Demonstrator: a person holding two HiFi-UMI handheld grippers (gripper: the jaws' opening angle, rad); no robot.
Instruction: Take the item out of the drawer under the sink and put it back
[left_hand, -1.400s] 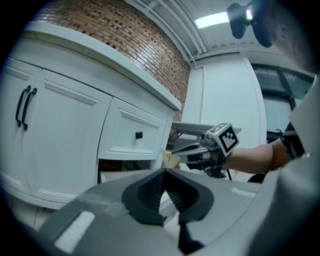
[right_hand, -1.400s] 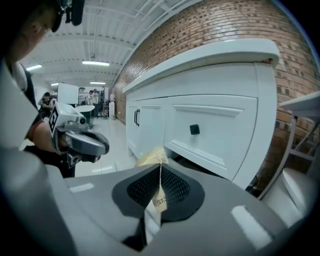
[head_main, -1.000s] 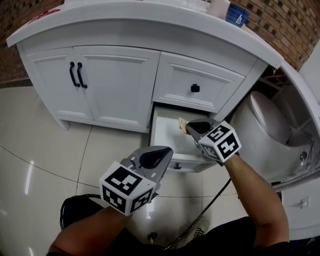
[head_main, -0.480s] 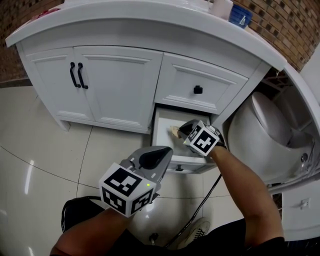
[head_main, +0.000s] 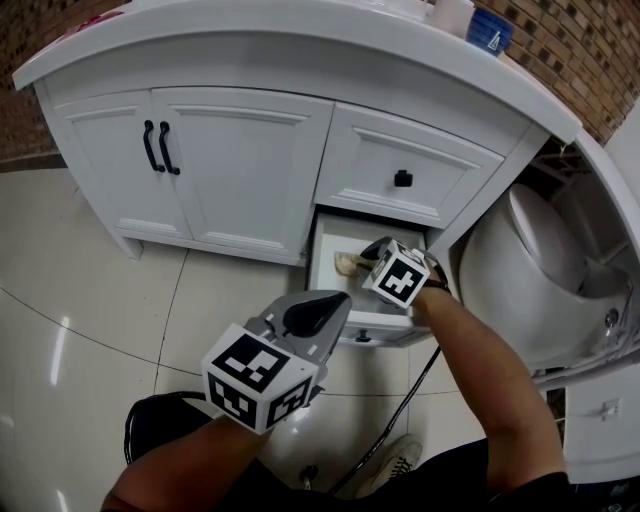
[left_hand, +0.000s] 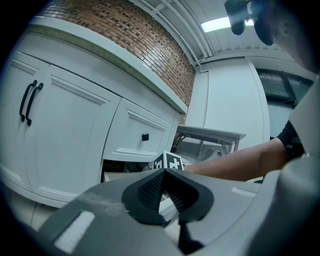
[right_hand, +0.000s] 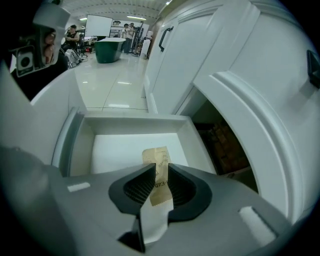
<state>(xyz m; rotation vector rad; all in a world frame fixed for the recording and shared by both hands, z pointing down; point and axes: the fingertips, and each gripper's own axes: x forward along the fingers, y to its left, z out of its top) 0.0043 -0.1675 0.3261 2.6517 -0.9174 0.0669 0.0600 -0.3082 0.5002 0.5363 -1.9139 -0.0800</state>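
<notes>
A glossy tiled floor (head_main: 90, 300) runs under a white vanity (head_main: 240, 170), whose lower drawer (head_main: 322, 250) stands pulled open. The right tongs (right_hand: 161, 173) reach over the drawer, pinched narrowly on a flat tan packet (right_hand: 156, 157) that hangs just above the drawer's white bottom, probably on its way back in. Nothing else shows inside. The left tongs (left_hand: 163, 172) wait in front of the drawer, closed and empty, keeping clear.
</notes>
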